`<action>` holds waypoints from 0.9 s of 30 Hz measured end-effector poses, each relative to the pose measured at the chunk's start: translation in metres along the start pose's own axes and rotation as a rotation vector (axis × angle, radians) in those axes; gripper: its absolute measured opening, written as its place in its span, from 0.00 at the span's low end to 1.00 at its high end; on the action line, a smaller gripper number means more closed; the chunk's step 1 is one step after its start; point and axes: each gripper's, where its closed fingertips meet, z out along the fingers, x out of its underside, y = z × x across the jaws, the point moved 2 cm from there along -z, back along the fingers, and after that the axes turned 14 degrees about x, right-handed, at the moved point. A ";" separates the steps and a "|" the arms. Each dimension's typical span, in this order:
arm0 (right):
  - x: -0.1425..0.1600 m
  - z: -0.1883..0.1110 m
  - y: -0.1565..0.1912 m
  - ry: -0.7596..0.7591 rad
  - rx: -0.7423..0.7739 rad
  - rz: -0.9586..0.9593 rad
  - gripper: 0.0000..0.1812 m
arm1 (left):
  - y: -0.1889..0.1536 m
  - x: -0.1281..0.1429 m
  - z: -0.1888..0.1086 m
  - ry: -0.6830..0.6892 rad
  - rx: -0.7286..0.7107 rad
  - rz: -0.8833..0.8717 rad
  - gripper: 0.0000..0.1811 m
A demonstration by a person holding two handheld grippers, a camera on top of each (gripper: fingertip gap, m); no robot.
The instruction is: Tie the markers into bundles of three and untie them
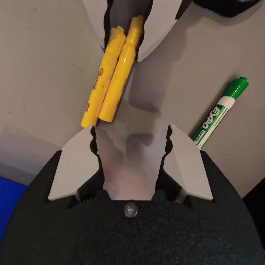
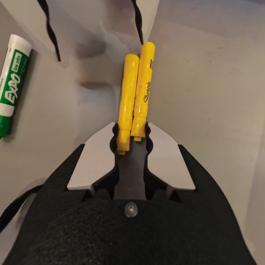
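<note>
Two yellow markers (image 2: 136, 91) lie side by side on the grey table, pointing away from me. My right gripper (image 2: 131, 129) is shut on their cap ends. In the left wrist view the same yellow markers (image 1: 110, 76) reach toward me, and the right gripper (image 1: 121, 48) holds their far ends. My left gripper (image 1: 131, 127) is open and empty, just short of the markers' near ends. It shows at the top of the right wrist view (image 2: 100, 50). A green and white marker (image 1: 219, 113) lies alone to the right; it also shows at the left of the right wrist view (image 2: 12, 86).
The grey table (image 1: 43, 64) has a front edge at the lower left, with a blue surface (image 1: 10, 200) below it. A black strap (image 2: 15, 206) hangs at the lower left of the right wrist view. No tie or band is visible. Tip to tip, the grippers are about 9 cm apart.
</note>
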 end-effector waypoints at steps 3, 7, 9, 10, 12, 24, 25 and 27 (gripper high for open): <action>0.003 -0.003 0.003 0.007 0.018 -0.004 0.20 | 0.006 -0.004 0.002 -0.002 -0.025 0.030 0.48; 0.003 -0.005 0.004 0.024 0.029 0.001 0.20 | 0.016 -0.010 -0.003 0.013 -0.063 0.045 0.48; 0.005 -0.006 -0.001 0.042 0.093 -0.018 0.23 | 0.020 -0.011 -0.007 0.006 -0.074 0.033 0.48; 0.006 -0.009 -0.003 0.059 0.116 -0.005 0.28 | 0.021 -0.010 -0.009 -0.004 -0.069 0.018 0.47; 0.010 -0.018 0.000 0.095 0.124 0.017 0.26 | 0.018 -0.006 -0.008 -0.026 -0.033 -0.001 0.44; 0.014 -0.031 -0.001 0.028 0.231 0.131 0.06 | 0.020 -0.007 0.011 -0.012 -0.010 0.033 0.39; 0.012 -0.031 -0.003 0.015 0.242 0.142 0.06 | 0.020 -0.007 0.010 -0.012 -0.017 0.038 0.38; 0.010 -0.035 -0.004 -0.008 0.249 0.162 0.07 | 0.018 -0.007 0.006 -0.024 -0.017 0.043 0.38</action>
